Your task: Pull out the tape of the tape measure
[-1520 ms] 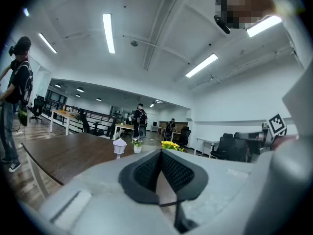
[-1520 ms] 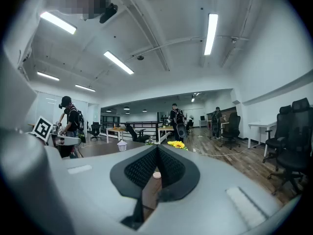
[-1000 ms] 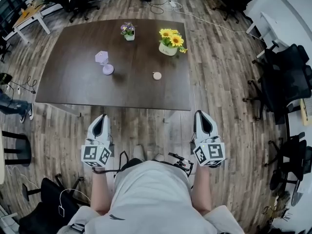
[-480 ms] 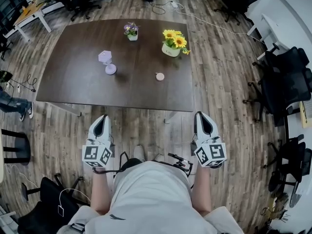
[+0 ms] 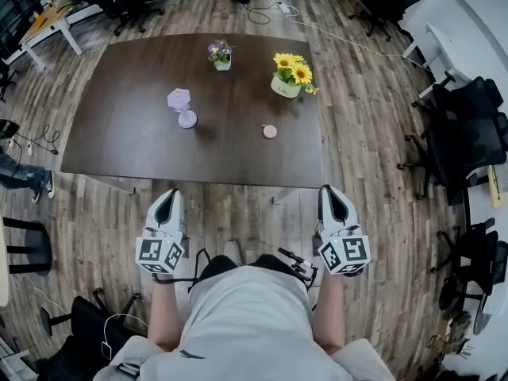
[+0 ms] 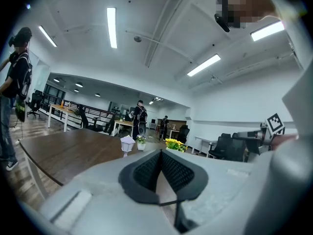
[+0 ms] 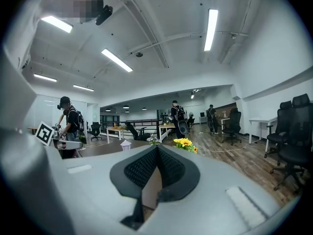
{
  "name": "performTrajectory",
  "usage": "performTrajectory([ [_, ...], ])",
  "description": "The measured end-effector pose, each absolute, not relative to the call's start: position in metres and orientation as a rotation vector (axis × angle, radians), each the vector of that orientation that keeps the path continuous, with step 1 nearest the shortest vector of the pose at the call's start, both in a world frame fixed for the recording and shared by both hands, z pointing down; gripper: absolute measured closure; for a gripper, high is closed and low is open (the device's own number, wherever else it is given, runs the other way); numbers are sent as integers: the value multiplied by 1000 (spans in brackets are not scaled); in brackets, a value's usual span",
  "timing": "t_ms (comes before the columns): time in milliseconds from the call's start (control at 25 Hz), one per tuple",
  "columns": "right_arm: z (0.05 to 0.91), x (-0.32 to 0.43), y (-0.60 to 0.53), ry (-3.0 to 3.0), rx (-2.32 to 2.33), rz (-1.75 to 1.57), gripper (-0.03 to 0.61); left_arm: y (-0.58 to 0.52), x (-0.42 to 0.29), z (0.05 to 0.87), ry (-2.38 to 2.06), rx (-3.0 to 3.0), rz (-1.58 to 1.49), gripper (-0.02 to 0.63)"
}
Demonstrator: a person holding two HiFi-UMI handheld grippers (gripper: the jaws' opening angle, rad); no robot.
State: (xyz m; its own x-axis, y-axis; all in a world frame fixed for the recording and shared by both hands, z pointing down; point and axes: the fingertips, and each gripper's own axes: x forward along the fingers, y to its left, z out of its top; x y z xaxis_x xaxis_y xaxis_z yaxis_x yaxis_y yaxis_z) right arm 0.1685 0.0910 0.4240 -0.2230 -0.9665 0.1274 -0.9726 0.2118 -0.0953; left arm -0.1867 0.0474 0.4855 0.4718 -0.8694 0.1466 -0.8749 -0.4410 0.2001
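Closest in, the person is standing on the wood-plank floor (image 5: 238, 213) and holding both tools low against the body, short of the table's near edge. The left gripper (image 6: 160, 153) is showing its ribbed pads pressed flat together with nothing between them, and the right gripper (image 7: 156, 148) is doing the same: jaws closed on each other, empty. Beyond them the dark table (image 5: 127, 133) is stretching away, and the tape measure (image 5: 270, 131) is lying on it right of centre, well apart from both grippers and just in front of the sunflower pot (image 5: 291, 76). It is looking like a small, flat, round case in a pale pinkish tan. Its pull tab is too small to make out from here, so which way the tape exits cannot be told. Judging by its size, it is likely going to feel light and hard-shelled, probably smooth enough to skate across the tabletop once the tape is tugged. So one gripper is probably going to need to pinch the case across its rim or flat faces, while the other takes the little tab at the tape's end and draws it out level. The tape itself is likely thin and bendy. Farther left a lavender lantern ornament (image 5: 182, 105) is standing, a small purple flower pot (image 5: 221, 54) is sitting near the far edge, and black office chairs (image 5: 468, 125) are crowding the room's right side.
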Motion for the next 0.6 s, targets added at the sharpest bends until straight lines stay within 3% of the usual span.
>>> performTrajectory([
  [600,429,171,33,-2384,1930,245,578,-20,-187,496,-1488,2468,32,607],
])
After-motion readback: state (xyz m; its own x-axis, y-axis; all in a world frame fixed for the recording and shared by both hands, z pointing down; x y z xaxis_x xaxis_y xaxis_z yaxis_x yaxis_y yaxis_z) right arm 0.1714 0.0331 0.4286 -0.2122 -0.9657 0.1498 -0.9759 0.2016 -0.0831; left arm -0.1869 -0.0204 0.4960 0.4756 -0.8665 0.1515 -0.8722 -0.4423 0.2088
